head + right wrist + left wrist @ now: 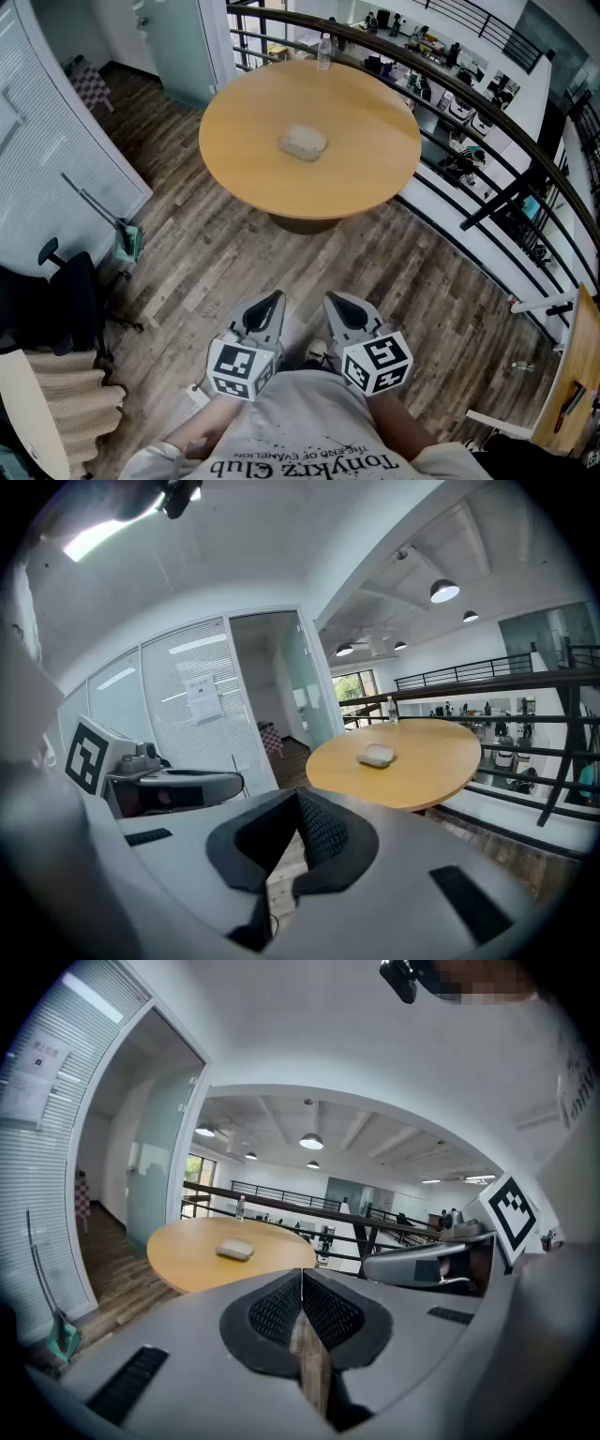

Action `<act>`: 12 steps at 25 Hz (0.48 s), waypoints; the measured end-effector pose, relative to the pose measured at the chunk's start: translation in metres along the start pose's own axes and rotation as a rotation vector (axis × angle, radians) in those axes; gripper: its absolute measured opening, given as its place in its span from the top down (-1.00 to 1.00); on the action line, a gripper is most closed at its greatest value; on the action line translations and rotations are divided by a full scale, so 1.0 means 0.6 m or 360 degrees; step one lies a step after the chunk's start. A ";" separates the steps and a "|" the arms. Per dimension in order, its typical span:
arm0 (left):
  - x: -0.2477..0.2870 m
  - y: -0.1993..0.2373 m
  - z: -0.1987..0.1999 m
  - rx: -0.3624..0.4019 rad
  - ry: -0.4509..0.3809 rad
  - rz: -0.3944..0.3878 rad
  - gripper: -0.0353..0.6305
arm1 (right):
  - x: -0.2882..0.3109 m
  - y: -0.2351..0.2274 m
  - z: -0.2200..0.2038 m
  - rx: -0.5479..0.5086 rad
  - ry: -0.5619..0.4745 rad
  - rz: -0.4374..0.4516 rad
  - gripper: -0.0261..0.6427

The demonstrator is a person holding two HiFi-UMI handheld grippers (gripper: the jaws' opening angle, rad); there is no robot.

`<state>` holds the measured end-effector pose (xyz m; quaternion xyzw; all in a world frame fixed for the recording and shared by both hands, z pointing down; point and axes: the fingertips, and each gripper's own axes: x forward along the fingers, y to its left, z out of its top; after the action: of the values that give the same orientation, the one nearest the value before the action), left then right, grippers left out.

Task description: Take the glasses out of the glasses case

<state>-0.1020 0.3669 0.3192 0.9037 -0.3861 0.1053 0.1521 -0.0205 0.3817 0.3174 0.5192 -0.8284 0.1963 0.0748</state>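
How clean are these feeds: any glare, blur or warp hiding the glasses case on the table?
Head view: evenly lit, sharp, the glasses case plain on the table, straight lines bowed towards the edges. Left gripper view: strong fisheye, dark corners, case small but clear. Right gripper view: same warp, a ceiling light flares top left, well off the case.

Bright, even light fills the room from round ceiling lamps and far windows. The bench carries soft glare. Both gripper views bulge, with dark corners and blurred near surfaces.
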 end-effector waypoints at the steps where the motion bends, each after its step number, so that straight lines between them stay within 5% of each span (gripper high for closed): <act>1: 0.001 0.002 0.001 -0.0001 0.0000 0.0000 0.82 | 0.002 0.000 0.001 0.0001 0.0000 0.0000 0.85; 12: 0.015 -0.001 0.006 0.0001 0.0001 0.0012 0.82 | 0.006 -0.017 0.003 0.0036 -0.0008 0.0022 0.85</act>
<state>-0.0952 0.3600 0.3187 0.9022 -0.3895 0.1061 0.1516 -0.0130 0.3742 0.3196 0.5148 -0.8299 0.2048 0.0656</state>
